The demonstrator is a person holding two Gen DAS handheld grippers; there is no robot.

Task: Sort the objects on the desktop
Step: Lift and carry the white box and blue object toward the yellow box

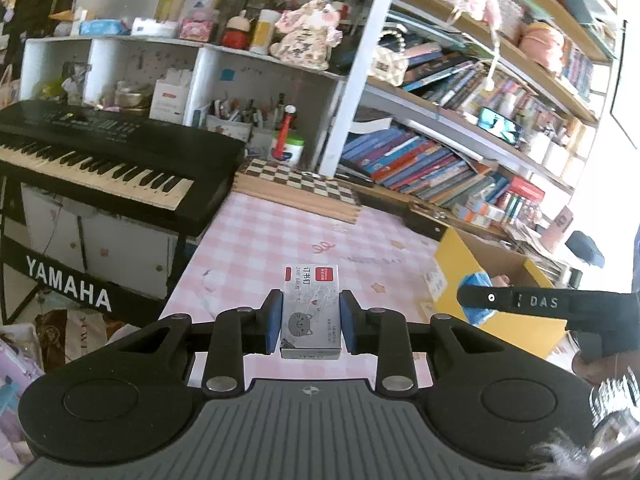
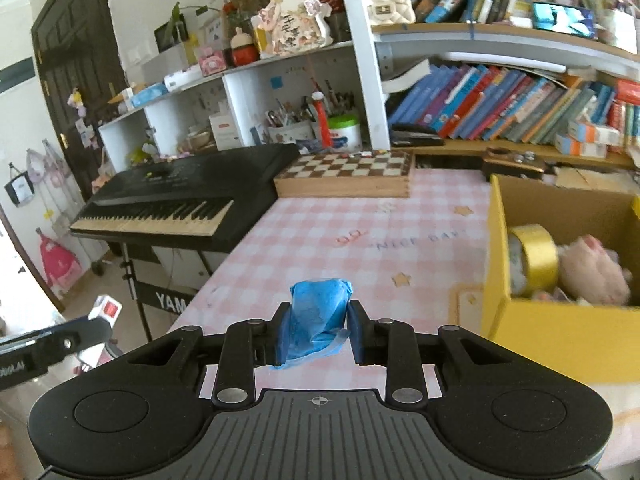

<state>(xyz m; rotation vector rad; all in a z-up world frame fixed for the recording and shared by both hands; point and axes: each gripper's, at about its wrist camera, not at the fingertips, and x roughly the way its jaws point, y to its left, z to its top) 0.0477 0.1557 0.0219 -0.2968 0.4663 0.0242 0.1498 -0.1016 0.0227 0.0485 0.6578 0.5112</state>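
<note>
Two grippers are in use: the left gripper [image 1: 309, 322] holds one staple box [image 1: 311, 312], and the right gripper [image 2: 319, 330] holds one crumpled blue wad [image 2: 318, 318]. To the right stands one yellow cardboard box [image 2: 520, 320], containing one roll of gold tape [image 2: 536, 258] and one pink plush toy [image 2: 592, 274] (anything beneath them is hidden). One pink checked tablecloth [image 2: 360, 240] covers the table. At the far edge lies one chessboard [image 2: 348, 172]; at the left, one black keyboard [image 2: 180, 196].
</note>
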